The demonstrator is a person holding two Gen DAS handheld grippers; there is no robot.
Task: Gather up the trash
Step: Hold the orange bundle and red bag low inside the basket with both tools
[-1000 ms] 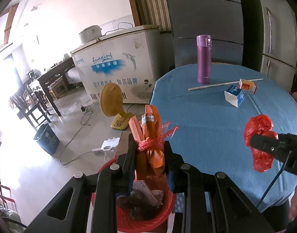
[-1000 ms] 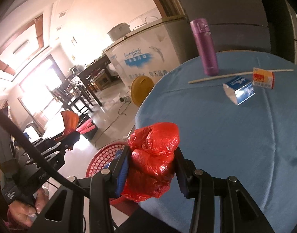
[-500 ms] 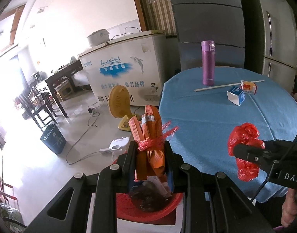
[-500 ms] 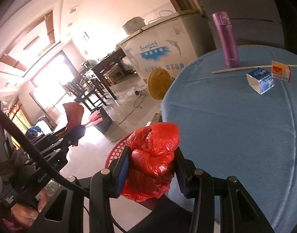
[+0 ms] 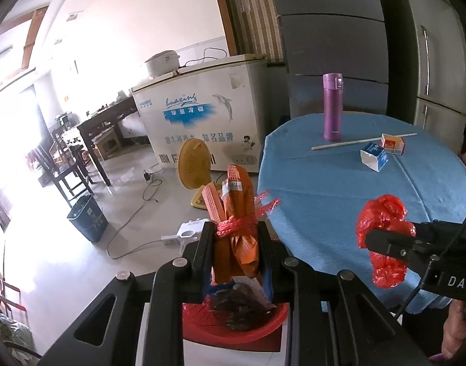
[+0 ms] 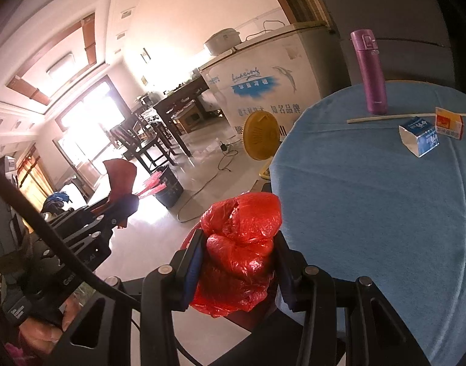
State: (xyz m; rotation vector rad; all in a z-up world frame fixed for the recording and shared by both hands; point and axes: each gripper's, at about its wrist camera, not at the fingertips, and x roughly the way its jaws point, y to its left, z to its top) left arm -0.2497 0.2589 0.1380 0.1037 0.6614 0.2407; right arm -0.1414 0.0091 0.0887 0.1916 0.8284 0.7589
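Note:
My left gripper is shut on an orange wrapper bundle tied with red string, held above a red basket with dark trash in it. My right gripper is shut on a crumpled red plastic bag, held off the near-left edge of the round blue table. The bag also shows in the left wrist view. A blue-white carton and a small orange-white box lie on the table.
A purple flask and a long thin stick are at the table's back. A yellow fan, a power strip with cable, a dark bin and a white chest freezer are on the floor to the left.
Both grippers have drawn back from the table towards the floor side. The red basket has sunk lower in the left wrist view. Both still hold their loads.

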